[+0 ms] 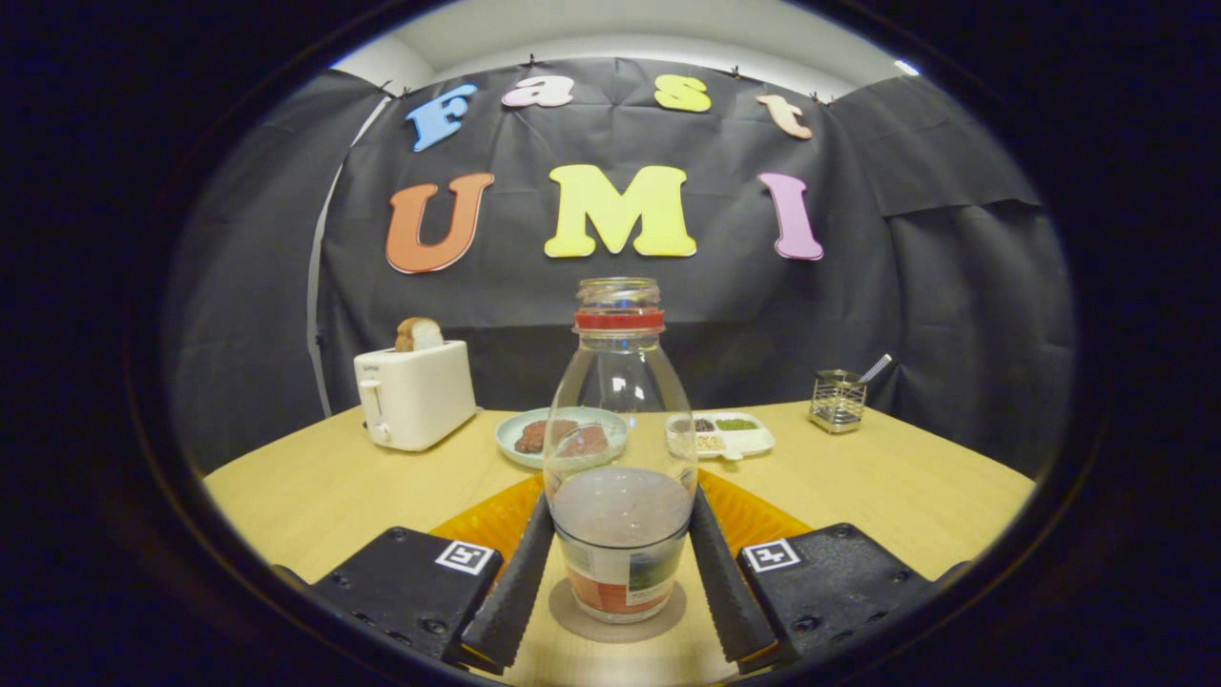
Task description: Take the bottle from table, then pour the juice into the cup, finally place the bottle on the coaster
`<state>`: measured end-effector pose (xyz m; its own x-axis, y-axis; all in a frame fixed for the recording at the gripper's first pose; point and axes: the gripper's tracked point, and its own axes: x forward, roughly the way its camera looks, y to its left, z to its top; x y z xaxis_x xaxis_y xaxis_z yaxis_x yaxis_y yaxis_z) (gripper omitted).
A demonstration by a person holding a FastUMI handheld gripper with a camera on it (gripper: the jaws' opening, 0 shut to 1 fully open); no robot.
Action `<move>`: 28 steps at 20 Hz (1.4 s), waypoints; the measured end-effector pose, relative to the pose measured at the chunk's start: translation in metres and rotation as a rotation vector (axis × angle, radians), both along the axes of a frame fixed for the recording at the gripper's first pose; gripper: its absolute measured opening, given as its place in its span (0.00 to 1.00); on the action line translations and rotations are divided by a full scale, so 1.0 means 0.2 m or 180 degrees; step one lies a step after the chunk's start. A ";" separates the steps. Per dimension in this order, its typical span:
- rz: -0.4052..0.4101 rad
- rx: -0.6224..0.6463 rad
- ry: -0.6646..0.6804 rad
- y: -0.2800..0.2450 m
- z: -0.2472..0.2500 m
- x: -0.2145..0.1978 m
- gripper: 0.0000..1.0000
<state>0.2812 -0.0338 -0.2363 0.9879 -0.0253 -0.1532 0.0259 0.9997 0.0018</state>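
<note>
As claw [620, 563] grips it, labelled bottle [620, 458] on coaster [572, 620], writing unreadable

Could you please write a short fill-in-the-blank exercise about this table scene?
1. The clear glass bottle with the red neck ring stands on a round grey ___.
2. The gripper has one finger on each ___ of the bottle.
3. A slice of bread sticks out of the white ___.

Missing words: coaster; side; toaster.

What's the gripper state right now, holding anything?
Gripper: shut on the bottle, one finger against each side of its lower body; the bottle stands upright on the coaster.
</note>
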 end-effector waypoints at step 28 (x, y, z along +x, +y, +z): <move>-0.0005 -0.0085 -0.0165 -0.01 0.29 -0.31 1.00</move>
